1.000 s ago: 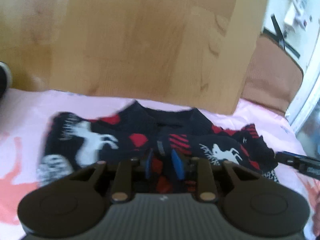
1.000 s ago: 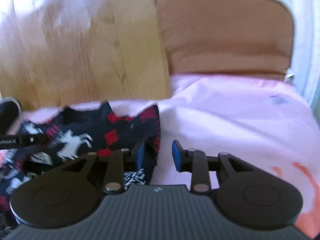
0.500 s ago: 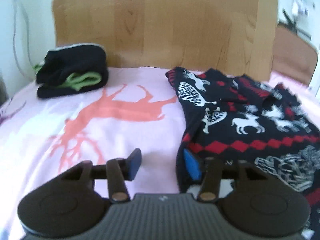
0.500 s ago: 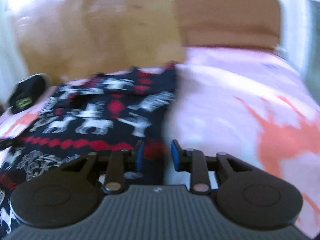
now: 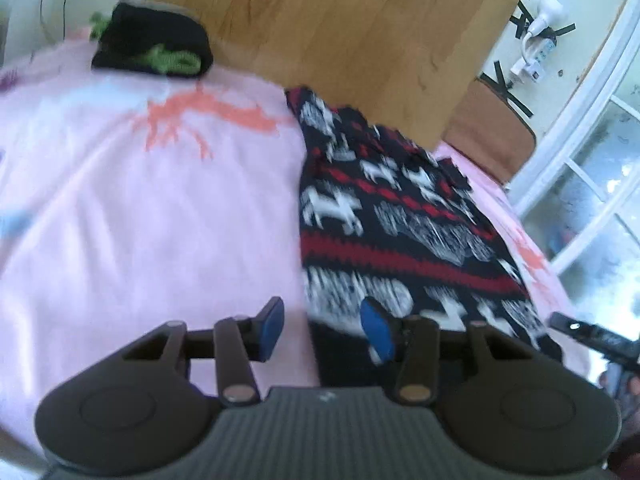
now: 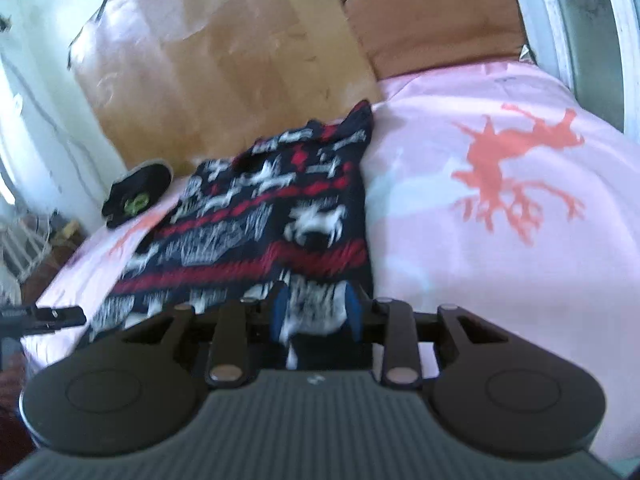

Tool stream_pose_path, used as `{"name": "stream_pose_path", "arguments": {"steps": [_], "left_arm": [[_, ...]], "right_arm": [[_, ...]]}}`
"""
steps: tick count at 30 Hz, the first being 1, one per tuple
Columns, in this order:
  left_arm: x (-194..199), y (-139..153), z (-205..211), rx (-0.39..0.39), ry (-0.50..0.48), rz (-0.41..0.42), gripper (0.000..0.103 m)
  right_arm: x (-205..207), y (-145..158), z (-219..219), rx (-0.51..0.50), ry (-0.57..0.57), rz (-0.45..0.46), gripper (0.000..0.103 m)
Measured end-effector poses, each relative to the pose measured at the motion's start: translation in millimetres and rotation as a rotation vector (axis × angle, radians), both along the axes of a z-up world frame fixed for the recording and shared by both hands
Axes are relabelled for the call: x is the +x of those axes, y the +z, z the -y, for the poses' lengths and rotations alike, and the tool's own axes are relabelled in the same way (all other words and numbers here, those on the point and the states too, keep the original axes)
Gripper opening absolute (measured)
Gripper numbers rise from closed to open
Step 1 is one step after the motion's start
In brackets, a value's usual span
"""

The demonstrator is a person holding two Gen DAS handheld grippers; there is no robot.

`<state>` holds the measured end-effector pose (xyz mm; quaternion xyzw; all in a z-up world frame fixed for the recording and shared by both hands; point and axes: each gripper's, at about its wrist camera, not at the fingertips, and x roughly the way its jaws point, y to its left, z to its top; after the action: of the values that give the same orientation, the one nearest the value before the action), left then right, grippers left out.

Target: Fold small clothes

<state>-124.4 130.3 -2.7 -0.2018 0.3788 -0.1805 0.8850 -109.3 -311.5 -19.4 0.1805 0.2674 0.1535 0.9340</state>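
Note:
A dark knitted sweater (image 5: 384,216) with red stripes and white reindeer lies flat on the pink bed cover; it also shows in the right wrist view (image 6: 272,216). My left gripper (image 5: 322,330) is open at the sweater's near left corner, its hem edge lying between the blue pads. My right gripper (image 6: 316,314) is open at the near right corner, with the hem lying between its pads. The right gripper's tip (image 5: 592,336) shows at the right edge of the left wrist view. The left gripper's tip (image 6: 44,316) shows at the left of the right wrist view.
A folded black and green garment (image 5: 156,46) lies at the far left by the wooden headboard (image 5: 340,28). The pink cover (image 6: 500,208) carries an orange deer print. A brown cushion (image 6: 436,28) stands at the far right, next to a window frame (image 5: 580,152).
Both grippers have pulled back from the sweater's collar end to its near hem. The sweater now lies spread out flat. The left gripper, earlier shut on fabric, has opened.

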Motion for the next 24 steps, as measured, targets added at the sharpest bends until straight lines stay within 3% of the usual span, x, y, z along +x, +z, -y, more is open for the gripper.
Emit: {"name": "stream_pose_path", "arguments": {"steps": [4, 7, 9, 10, 11, 14, 18, 24], "left_arm": [[-24.7, -5.0, 7.4, 0.003, -0.033, -0.017, 0.044], [-33.2, -3.7, 20.3, 0.006, -0.055, -0.026, 0.043], [-36.3, -4.6, 29.0, 0.02, -0.061, -0.027, 0.029], [-37.1, -5.3, 32.7, 0.034, -0.062, -0.033, 0.008], [-37.9, -6.6, 34.3, 0.04, -0.062, -0.042, 0.008], [-42.6, 1.3, 18.5, 0.04, -0.017, -0.047, 0.008], [-52.0, 15.6, -16.5, 0.021, 0.051, -0.048, 0.007], [-54.1, 10.0, 4.1, 0.077, 0.038, -0.048, 0.008]], "right_arm": [[-18.6, -9.6, -5.6, -0.058, 0.013, -0.009, 0.036], [-29.3, -16.8, 1.6, -0.023, 0.011, -0.02, 0.036], [-35.0, -20.0, 3.9, 0.019, 0.022, -0.032, 0.036], [-37.0, -22.1, 2.9, 0.036, 0.031, -0.04, 0.037], [-39.6, -23.9, 0.6, 0.05, 0.04, -0.041, 0.036], [-46.4, -22.0, -5.3, 0.06, 0.071, -0.051, 0.01], [-60.2, -12.5, 10.8, 0.095, 0.088, 0.0, 0.014], [-50.8, -25.7, 22.3, 0.141, 0.024, -0.064, 0.014]]}}
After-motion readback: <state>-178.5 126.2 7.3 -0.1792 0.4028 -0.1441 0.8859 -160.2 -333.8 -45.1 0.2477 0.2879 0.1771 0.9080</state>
